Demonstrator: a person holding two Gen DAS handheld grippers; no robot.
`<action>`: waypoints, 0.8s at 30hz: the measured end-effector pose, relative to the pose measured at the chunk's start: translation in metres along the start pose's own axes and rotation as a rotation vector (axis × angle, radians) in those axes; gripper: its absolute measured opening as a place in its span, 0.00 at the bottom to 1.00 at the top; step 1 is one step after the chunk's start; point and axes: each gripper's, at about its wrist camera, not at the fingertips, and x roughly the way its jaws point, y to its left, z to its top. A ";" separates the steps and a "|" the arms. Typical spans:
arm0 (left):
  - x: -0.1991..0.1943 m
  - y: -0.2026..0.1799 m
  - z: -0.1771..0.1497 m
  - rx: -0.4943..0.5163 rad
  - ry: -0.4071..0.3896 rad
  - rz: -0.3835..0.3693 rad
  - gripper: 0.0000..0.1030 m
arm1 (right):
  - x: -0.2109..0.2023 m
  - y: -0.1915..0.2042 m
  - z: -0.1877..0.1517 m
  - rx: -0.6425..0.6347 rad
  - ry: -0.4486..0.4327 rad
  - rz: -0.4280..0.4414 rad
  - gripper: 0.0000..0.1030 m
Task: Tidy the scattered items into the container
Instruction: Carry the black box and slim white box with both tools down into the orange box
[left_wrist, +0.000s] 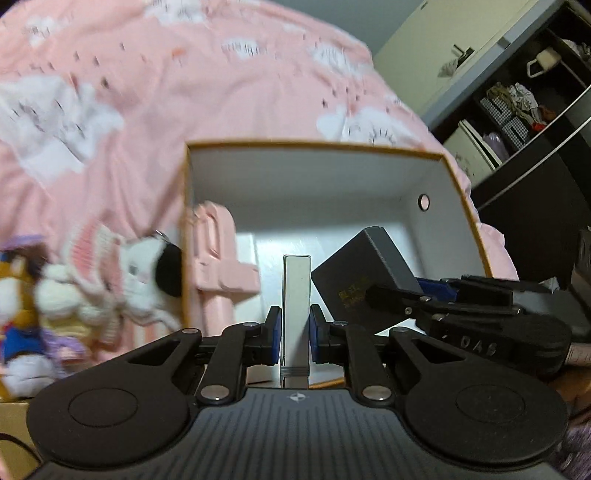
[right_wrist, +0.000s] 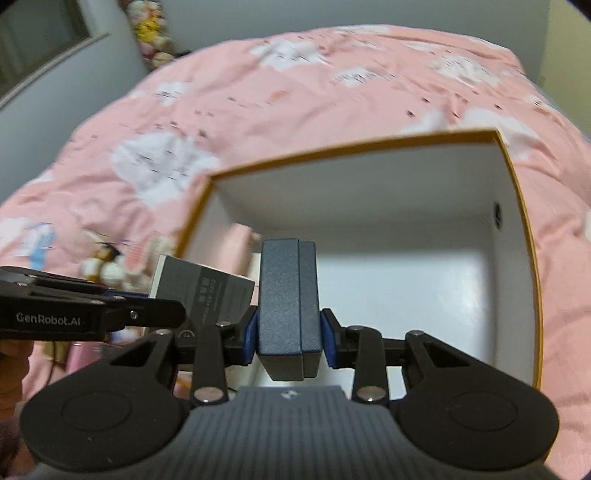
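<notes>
Soft, even indoor light, moderately bright, no hard shadows. Faint sheen on the white floor of the box (left_wrist: 280, 243), brightest near its middle; dimmer along the far inner wall. Strong motion blur across the pink bedspread (left_wrist: 184, 92) and the plush toys (left_wrist: 92, 288) at near left, smeared into streaks. Sharper close up: left gripper (left_wrist: 295, 332) and right gripper (right_wrist: 290, 339) crisp, lettering legible. Heavy fisheye bending at the edges, box rim (right_wrist: 517, 206) bowed, dark corners at frame limits. Dark shelving (left_wrist: 517, 110) at far right, murky and underexposed.
</notes>
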 end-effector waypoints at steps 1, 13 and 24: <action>0.007 0.001 0.001 -0.014 0.017 -0.011 0.16 | 0.004 -0.002 -0.001 0.005 0.005 -0.004 0.36; 0.048 0.004 -0.004 -0.081 0.100 0.077 0.16 | 0.034 -0.006 -0.014 0.040 0.081 -0.028 0.36; 0.055 0.019 -0.008 -0.151 0.127 0.060 0.18 | 0.053 -0.005 -0.019 0.089 0.170 0.030 0.38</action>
